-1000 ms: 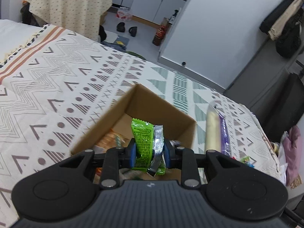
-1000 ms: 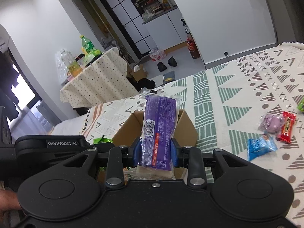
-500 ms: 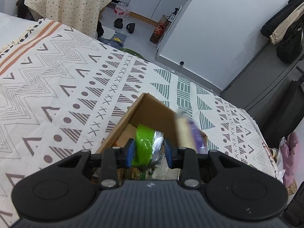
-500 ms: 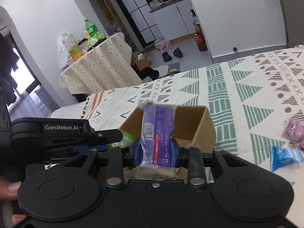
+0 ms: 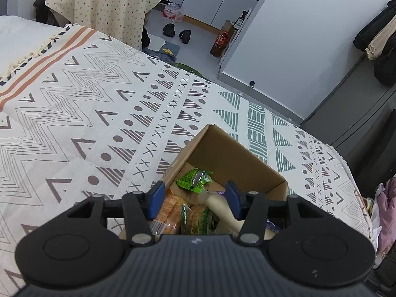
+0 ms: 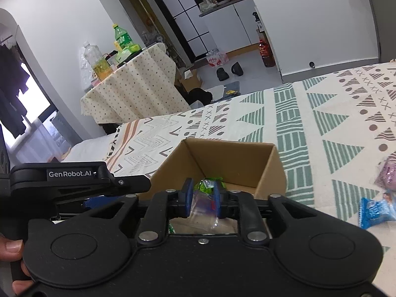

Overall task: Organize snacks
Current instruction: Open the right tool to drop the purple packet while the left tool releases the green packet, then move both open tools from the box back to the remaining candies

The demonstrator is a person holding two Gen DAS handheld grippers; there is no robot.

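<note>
left wrist view: the left gripper (image 5: 194,199) hangs over the near end of the cardboard box (image 5: 237,158), which sits on a patterned bed cover (image 5: 99,113). its blue fingers (image 5: 156,196) are spread wide with nothing between them. inside the box lie a green snack packet (image 5: 194,178), orange-wrapped packs (image 5: 170,210) and a long pale roll in purple-edged wrap (image 5: 222,204). this view alone shows the box contents plainly.

right wrist view: the right gripper (image 6: 202,199) is above the same box (image 6: 237,160). its fingers (image 6: 186,198) stand close together on the clear end of a plastic wrapper (image 6: 201,206); whether this is the roll's wrap cannot be told. the green packet (image 6: 206,184) shows just beyond. only this view shows loose snacks on the cover to the right: a blue packet (image 6: 373,210) and a pink one (image 6: 387,173), well apart from the box. a hand (image 6: 10,250) grips the left tool's handle at the left edge.
</note>
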